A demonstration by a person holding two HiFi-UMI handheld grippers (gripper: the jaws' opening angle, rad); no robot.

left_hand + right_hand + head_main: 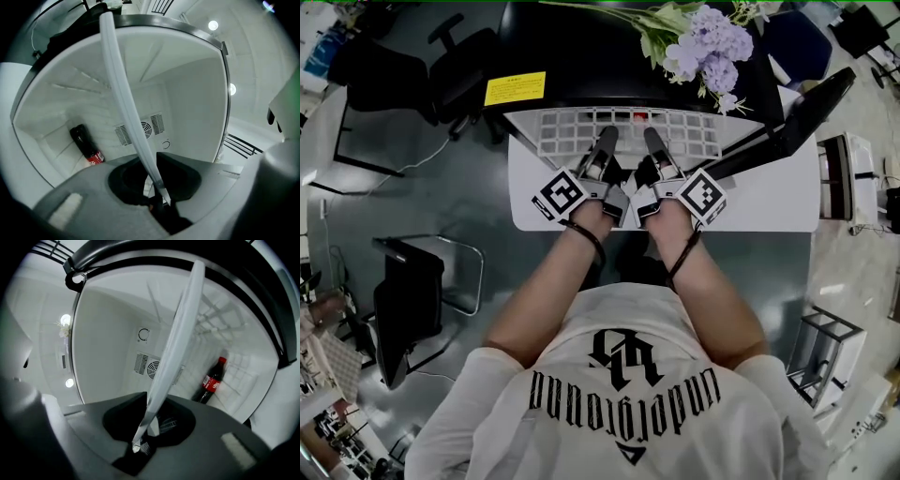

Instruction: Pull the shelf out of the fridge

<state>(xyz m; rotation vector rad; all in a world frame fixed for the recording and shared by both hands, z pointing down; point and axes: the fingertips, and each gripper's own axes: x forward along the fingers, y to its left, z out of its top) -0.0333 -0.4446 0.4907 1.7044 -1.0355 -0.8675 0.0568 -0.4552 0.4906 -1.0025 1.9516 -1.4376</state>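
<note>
The white wire shelf (628, 131) juts partway out of the black fridge (581, 52), seen from above in the head view. My left gripper (606, 148) and right gripper (656, 148) sit side by side on its front edge. In the left gripper view the shelf's white front bar (123, 93) runs down into my left gripper (159, 190), whose jaws are pinched on it. The right gripper view shows the same bar (176, 343) clamped in my right gripper (142, 439). Beyond the bar lies the white fridge interior.
A cola bottle (85, 144) (213, 379) stands inside the fridge near its back wall. The fridge door (792, 117) hangs open to the right. Purple flowers (708, 42) sit on the fridge top. A white flat panel (759, 197) lies under the shelf. Black chairs (408, 300) stand at left.
</note>
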